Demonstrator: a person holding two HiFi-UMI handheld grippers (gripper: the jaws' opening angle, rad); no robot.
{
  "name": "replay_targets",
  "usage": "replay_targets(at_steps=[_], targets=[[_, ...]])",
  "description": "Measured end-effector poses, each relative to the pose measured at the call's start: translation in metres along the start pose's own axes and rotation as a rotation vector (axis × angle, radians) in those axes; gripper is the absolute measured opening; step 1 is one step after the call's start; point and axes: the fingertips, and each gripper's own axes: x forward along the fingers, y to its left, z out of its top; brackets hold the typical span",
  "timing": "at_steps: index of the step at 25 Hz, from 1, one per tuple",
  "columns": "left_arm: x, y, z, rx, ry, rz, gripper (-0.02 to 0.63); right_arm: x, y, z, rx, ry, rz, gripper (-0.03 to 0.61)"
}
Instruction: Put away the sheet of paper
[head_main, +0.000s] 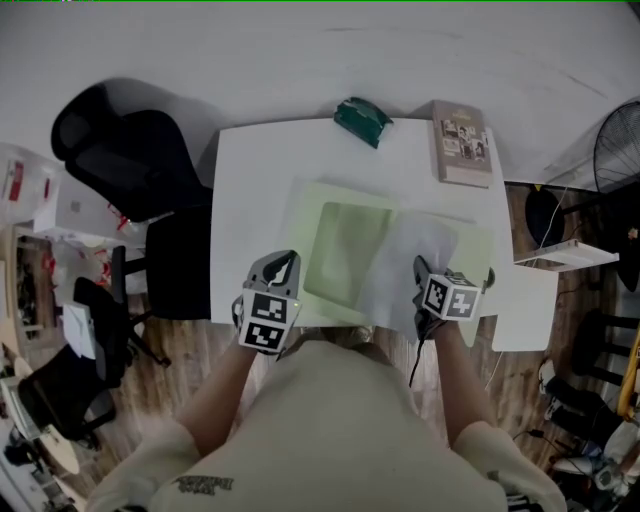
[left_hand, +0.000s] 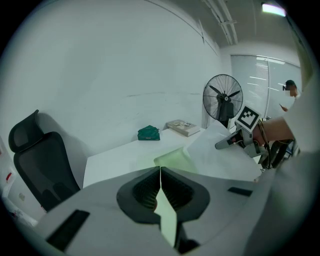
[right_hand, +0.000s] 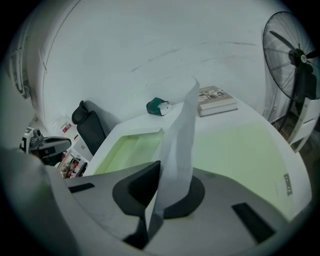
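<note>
A pale green folder (head_main: 345, 245) lies open on the white table (head_main: 250, 190). In the left gripper view a thin green edge of the folder (left_hand: 172, 160) runs between the closed jaws of my left gripper (left_hand: 160, 172). In the head view that gripper (head_main: 287, 264) sits at the folder's near left edge. The white sheet of paper (head_main: 415, 250) curls up over the folder's right half. My right gripper (head_main: 420, 270) is shut on its near edge. In the right gripper view the sheet (right_hand: 181, 130) stands up from the right gripper's closed jaws (right_hand: 157, 170) above the green folder (right_hand: 235, 150).
A dark green pouch (head_main: 362, 120) and a book (head_main: 461, 142) lie at the table's far edge. A black office chair (head_main: 120, 150) stands to the left. On the right are a standing fan (head_main: 615, 145) and a small white side table (head_main: 525, 300).
</note>
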Motion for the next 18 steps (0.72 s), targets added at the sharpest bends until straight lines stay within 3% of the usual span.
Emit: replay_targets(at_steps=[9,18], targets=[[0.012,0.007,-0.027,-0.021,0.064,-0.011,0.021,0.032,0.010,-0.009,-0.001,0.062,0.018,0.024],[0.008,0.017,-0.038,-0.036,0.086,-0.003,0.021,0.069,0.037,-0.013,0.072,0.090,0.086,0.023]])
